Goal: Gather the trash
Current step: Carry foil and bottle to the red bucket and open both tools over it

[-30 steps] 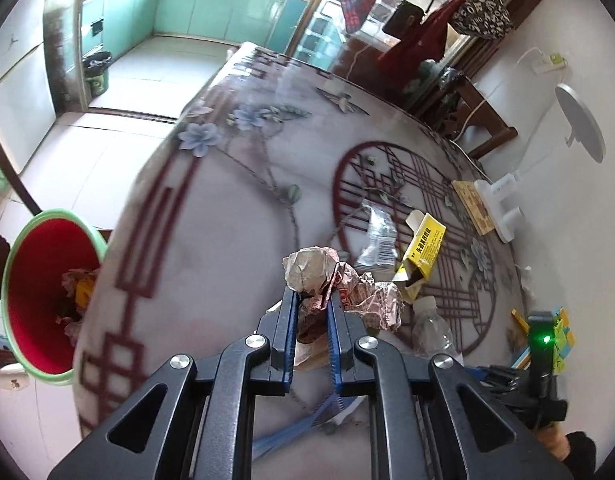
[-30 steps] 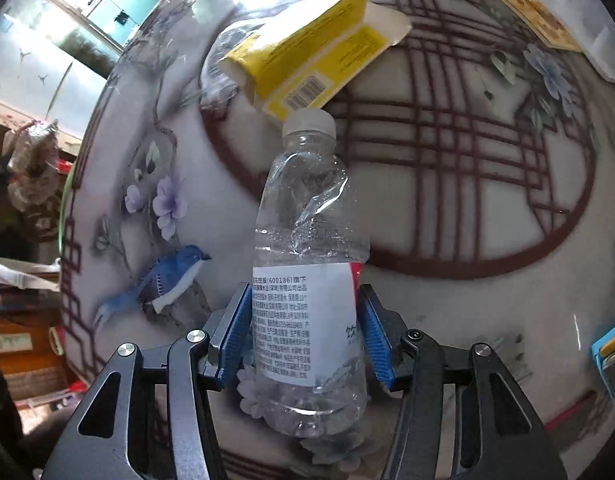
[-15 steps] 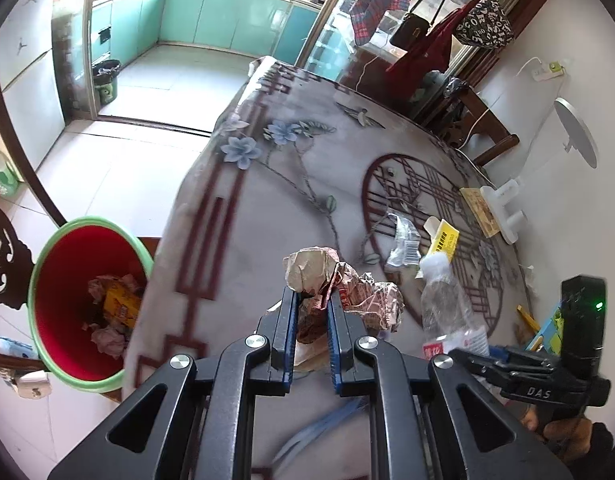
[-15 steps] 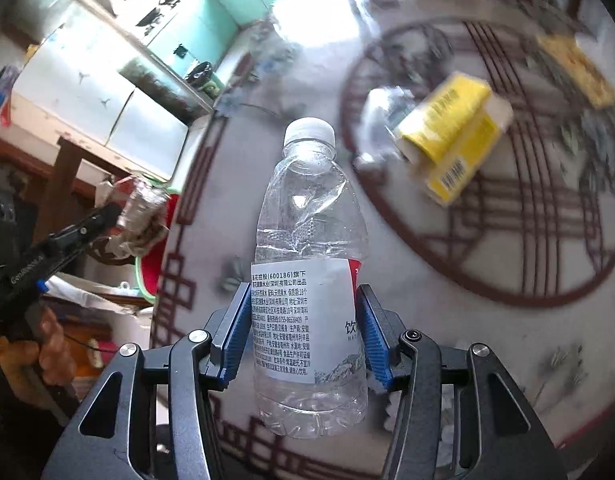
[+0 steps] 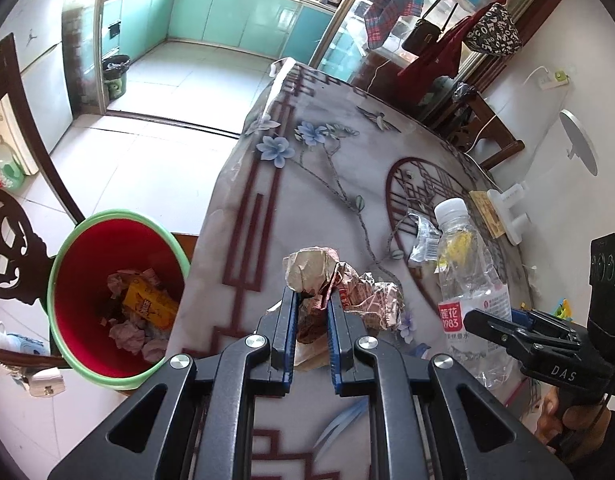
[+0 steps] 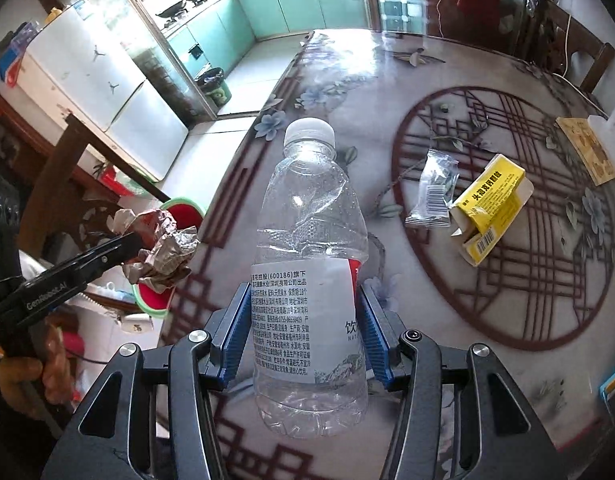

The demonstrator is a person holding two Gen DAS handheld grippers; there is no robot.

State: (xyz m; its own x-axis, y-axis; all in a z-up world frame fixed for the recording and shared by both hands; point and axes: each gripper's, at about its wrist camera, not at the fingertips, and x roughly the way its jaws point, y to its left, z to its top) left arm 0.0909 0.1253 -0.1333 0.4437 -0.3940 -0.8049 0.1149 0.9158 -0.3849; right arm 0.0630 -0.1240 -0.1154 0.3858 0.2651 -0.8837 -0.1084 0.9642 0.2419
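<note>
I have a crumpled wrapper (image 5: 339, 284) pinched tight between the narrow jaws of my left gripper (image 5: 312, 304), its loose folds spilling out to the right of the pads. My right gripper (image 6: 305, 340) is clamped across the labelled belly of an empty plastic bottle (image 6: 309, 264), cap pointing away from me, jaws held fairly wide by the bottle's girth.

The red bin (image 5: 67, 308) sits below and to the left of my left tongs, off the table (image 5: 307, 184) edge, already holding some scraps. I judge the step in hand to be carrying both loads over to it. To do that well I want the wrapper fully past the green rim before I let the jaws part, since the paper is light and may cling to a pad or drift. The bottle should go in after, not together, so the two tongs don't knock over the opening; I'd keep the squeeze steady because the thin wall dents and could slip.

Further out, ahead and to the right of my right tongs, a yellow carton (image 6: 493, 204) and a small clear packet (image 6: 435, 190) lie side by side on the table, waiting for collection.
</note>
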